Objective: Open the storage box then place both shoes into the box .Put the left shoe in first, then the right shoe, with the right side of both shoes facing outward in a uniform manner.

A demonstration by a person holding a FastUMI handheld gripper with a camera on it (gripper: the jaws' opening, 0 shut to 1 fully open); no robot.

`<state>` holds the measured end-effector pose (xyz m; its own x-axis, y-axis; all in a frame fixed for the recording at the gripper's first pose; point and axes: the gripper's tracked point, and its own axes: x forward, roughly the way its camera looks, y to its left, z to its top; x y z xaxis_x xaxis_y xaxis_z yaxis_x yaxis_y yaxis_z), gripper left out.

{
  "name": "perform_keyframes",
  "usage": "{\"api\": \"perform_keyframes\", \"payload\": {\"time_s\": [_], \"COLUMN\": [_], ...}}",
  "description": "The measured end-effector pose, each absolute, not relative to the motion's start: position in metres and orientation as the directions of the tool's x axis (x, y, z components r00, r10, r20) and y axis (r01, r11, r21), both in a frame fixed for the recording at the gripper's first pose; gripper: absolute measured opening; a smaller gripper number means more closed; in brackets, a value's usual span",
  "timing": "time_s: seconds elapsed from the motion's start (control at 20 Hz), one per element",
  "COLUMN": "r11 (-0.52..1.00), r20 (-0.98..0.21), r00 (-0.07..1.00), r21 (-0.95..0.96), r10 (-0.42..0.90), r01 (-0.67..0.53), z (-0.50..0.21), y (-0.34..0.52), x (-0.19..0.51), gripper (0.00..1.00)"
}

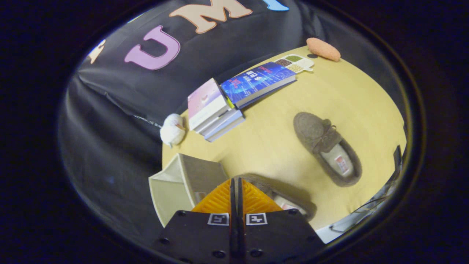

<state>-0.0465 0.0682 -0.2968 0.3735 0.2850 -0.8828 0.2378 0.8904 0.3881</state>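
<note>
- the table [278, 146] is the biggest thing here, a pale yellow wood-look top, smooth and matte, running up to the black cloth wall.
- the storage box [176, 183] sits at the table's near corner, just ahead of the fingers and off to their left. it is a boxy, off-white, hard-walled thing with flat panels and a greyer face turned toward the shoes; whether it stands open or closed i can't tell from here.
- one shoe [328, 148] lies alone on the bare table, beyond the fingers and to their right, well apart from the box. it is a grey-brown fuzzy moccasin slipper, rounded toe pointing toward the books, a small bow across the top, pale lining with a little label inside.
- the other shoe [289, 201] is the same fuzzy sort, lying just beside the fingers on their right, partly hidden behind them, its pale lining showing.
- a stack of books [214, 110] rests near the wall, pink-lilac cover on top, thick white page edges.
- a blue glossy book [258, 82] lies flat next to the stack.
- the gripper [236, 190] has its two ribbed, wedge-shaped fingers pressed together, nothing between them.
- a white plush toy [172, 130] sits at the table edge.
- an orange, nubbly oblong sponge-like thing [323, 48] lies at the far end.
- a small white tray [296, 63] holds grain-like fillings in compartments.
</note>
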Motion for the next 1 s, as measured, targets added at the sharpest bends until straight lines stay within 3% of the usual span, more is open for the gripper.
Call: {"api": "perform_keyframes", "payload": {"time_s": [0.35,0.4,0.6,1.0], "r11": [0.948,0.953,0.971,0.981], "r20": [-0.914,-0.918,-0.945,-0.973], "r00": [0.319,0.307,0.238,0.133], "r21": [0.299,0.290,0.237,0.182], "r10": [0.251,0.252,0.224,0.189], "r01": [0.110,0.086,0.025,-0.066], "z": [-0.327,-0.332,-0.354,-0.394], "y": [0.047,0.047,0.039,0.030], "x": [-0.066,-0.069,-0.088,-0.109], "gripper": [0.04,0.11,0.21,0.28]}}
